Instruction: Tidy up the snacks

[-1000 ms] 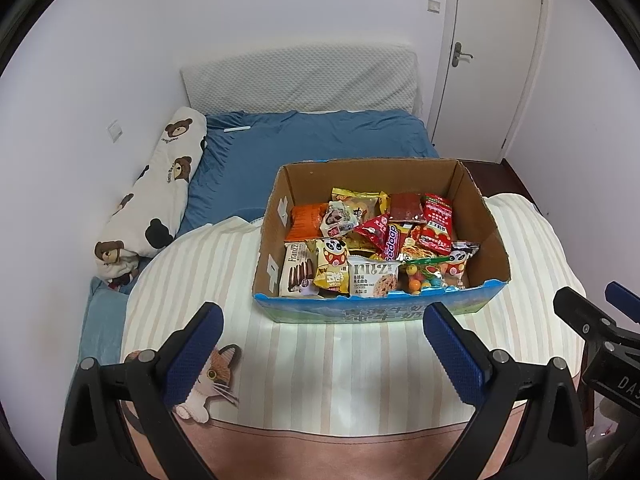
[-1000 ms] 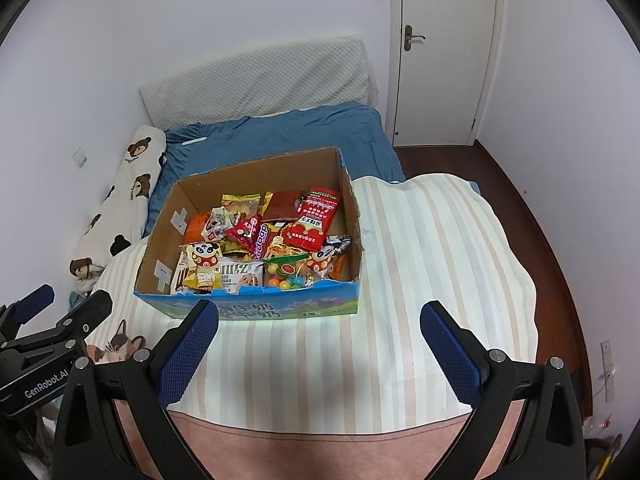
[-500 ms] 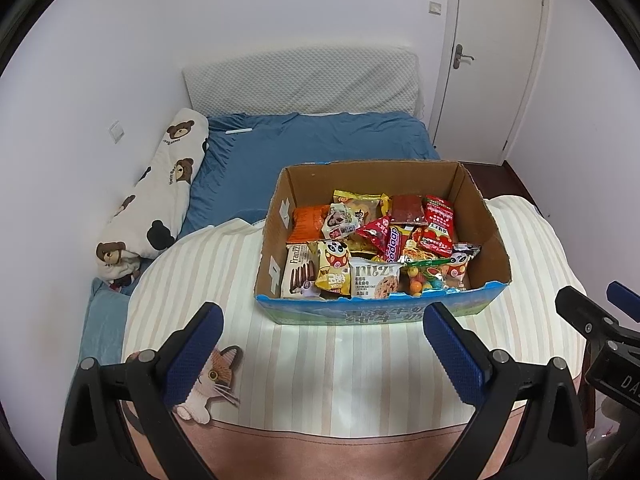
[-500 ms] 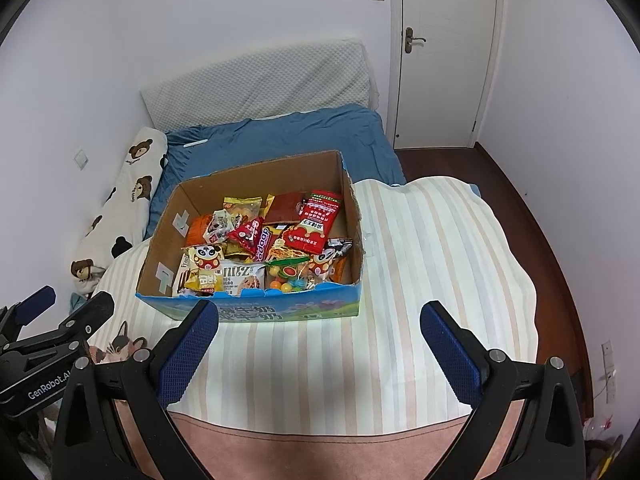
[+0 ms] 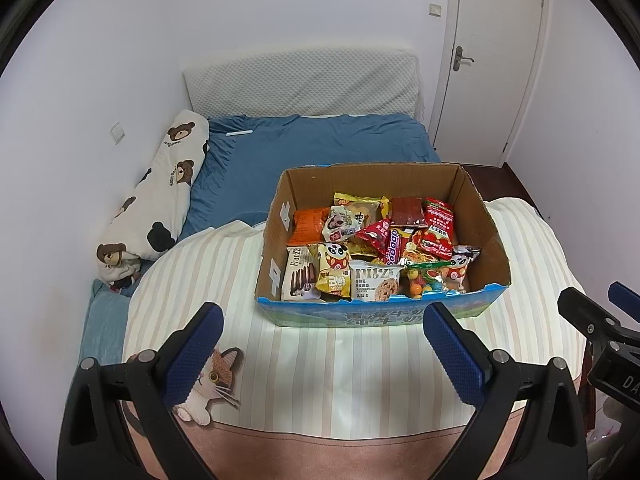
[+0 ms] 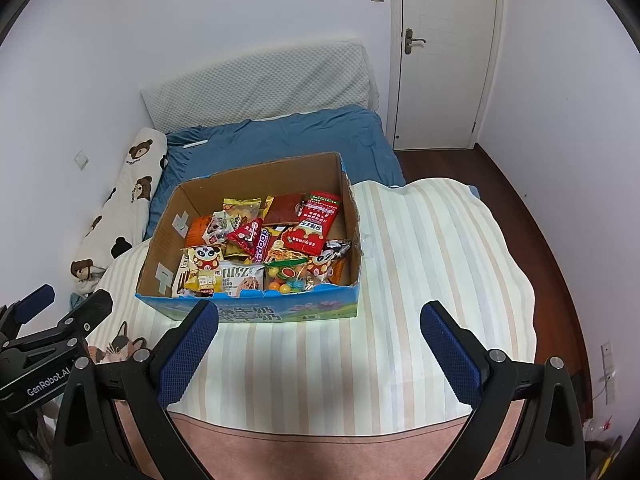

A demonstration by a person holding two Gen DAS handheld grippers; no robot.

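An open cardboard box (image 5: 486, 216) with a blue printed front stands on a striped blanket (image 5: 320, 360). It is full of mixed snack packets (image 5: 372, 252): red, orange, yellow and white ones. The box also shows in the right wrist view (image 6: 158, 240), left of centre. My left gripper (image 5: 322, 350) is open and empty, held back from the box's front wall. My right gripper (image 6: 318, 344) is open and empty, in front of the box's right half. Each gripper's body shows at the edge of the other's view.
The blanket covers the near part of a bed with a blue sheet (image 5: 320, 140). A bear-print bolster (image 5: 160, 196) lies along the left wall. A grey headboard cushion (image 5: 300, 80) leans at the back. A white door (image 6: 444, 52) and dark floor (image 6: 540, 220) are to the right.
Both views have shifted slightly; the box sits a little lower and nearer in frame. Both grippers stay open and empty.
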